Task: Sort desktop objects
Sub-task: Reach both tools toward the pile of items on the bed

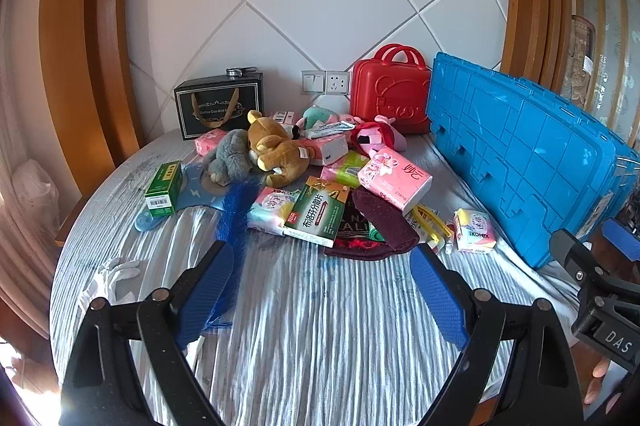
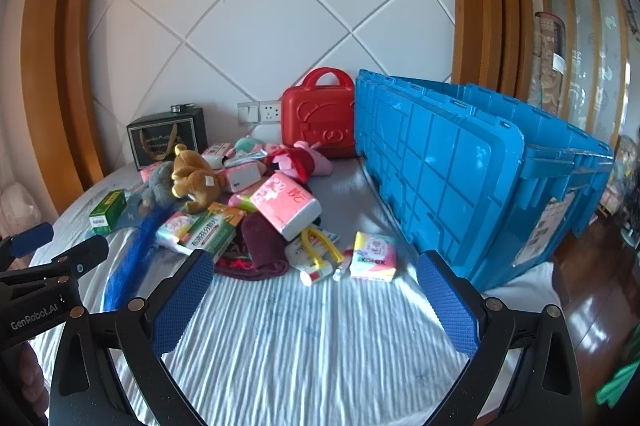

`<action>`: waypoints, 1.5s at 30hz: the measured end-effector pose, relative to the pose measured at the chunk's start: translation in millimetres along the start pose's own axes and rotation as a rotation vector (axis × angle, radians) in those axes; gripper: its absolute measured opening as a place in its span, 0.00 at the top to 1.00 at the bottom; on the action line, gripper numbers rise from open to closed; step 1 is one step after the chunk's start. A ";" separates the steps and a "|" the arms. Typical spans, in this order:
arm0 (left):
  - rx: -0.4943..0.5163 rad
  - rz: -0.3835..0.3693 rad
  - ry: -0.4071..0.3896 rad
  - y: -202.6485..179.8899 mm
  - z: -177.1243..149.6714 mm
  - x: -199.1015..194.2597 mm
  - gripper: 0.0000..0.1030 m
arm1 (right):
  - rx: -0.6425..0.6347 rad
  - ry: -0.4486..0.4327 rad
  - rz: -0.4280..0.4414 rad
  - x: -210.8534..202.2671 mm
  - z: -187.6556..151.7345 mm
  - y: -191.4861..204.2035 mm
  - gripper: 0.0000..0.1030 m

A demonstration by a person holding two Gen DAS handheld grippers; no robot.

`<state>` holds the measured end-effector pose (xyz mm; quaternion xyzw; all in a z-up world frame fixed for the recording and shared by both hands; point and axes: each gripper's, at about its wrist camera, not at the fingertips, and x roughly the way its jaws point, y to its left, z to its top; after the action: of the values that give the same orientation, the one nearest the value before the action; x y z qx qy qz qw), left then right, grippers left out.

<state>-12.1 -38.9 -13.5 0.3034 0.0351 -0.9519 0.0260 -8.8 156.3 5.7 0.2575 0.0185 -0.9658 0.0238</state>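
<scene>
A pile of small objects lies on a striped cloth: a brown plush bear (image 1: 276, 150) (image 2: 196, 176), a grey plush (image 1: 230, 160), a pink tissue pack (image 1: 394, 180) (image 2: 290, 204), a green medicine box (image 1: 316, 212) (image 2: 212, 232), a dark red knit hat (image 1: 380, 222) (image 2: 262, 248), a Kotex pack (image 1: 474, 230) (image 2: 374, 258) and a blue feather (image 1: 234, 226). A blue crate (image 1: 528, 162) (image 2: 460, 182) stands on the right. My left gripper (image 1: 322, 262) and right gripper (image 2: 316, 266) are open and empty, short of the pile.
A red case (image 1: 390, 92) (image 2: 318, 118) and a black gift box (image 1: 220, 106) (image 2: 168, 138) stand against the quilted wall. A small green box (image 1: 164, 188) (image 2: 108, 210) lies at the left. White gloves (image 1: 112, 276) lie by the left edge. Wooden floor shows to the right.
</scene>
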 end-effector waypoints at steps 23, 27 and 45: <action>-0.084 0.266 0.285 22.6 -5.3 155.2 0.12 | -0.026 0.304 0.115 206.2 -0.8 -39.3 0.00; -0.090 0.235 0.311 23.5 1.4 180.4 0.12 | -0.059 0.358 0.144 230.7 -1.6 -28.5 0.00; 0.150 0.014 0.463 -7.7 21.2 349.3 0.12 | -0.047 0.412 0.086 286.1 11.1 15.4 0.00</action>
<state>-309.4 -42.8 -198.3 0.5148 -0.0327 -0.8567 0.0015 -261.3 129.9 -127.7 0.4493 0.0343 -0.8902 0.0667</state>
